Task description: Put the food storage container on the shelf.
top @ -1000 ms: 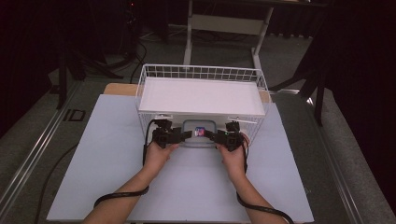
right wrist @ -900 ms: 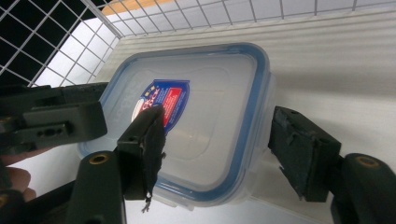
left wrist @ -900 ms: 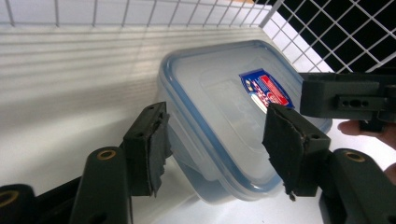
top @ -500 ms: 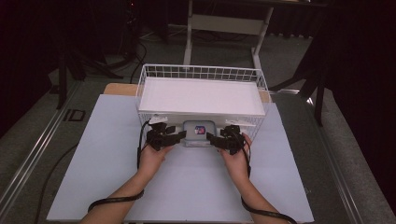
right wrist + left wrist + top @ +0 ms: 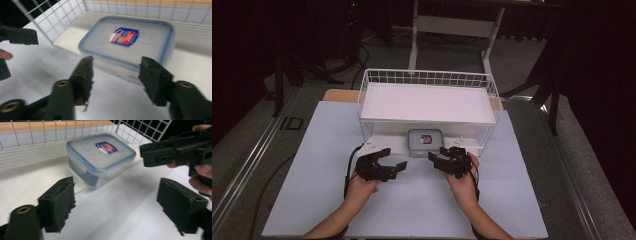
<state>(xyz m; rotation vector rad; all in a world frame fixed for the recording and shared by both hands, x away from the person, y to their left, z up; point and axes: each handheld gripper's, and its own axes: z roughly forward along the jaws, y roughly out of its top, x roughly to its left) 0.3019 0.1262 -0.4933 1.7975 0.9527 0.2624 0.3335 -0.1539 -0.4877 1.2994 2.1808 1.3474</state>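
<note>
A clear plastic box with a blue-rimmed lid and a red and blue sticker [image 5: 424, 142] [image 5: 100, 157] [image 5: 127, 42] sits on a thin white base board at the open front of a white wire rack [image 5: 428, 79]. My left gripper [image 5: 401, 166] [image 5: 120, 205] is open on the table in front of the box, to its left, with nothing between its pads. My right gripper [image 5: 433, 157] [image 5: 117, 78] is open too, just short of the box's front right. The two grippers' tips point at each other. Neither touches the box.
The rack carries a white shelf board [image 5: 427, 102] above the box, and wire mesh [image 5: 30, 132] closes the back and sides. A white sheet [image 5: 312, 165] covers the table. Dark floor, cables and a stand's legs [image 5: 452, 30] lie beyond the table.
Both grippers were close against the box's left and right sides; they have pulled back toward the person and slightly apart. The box has stayed in place under the shelf.
</note>
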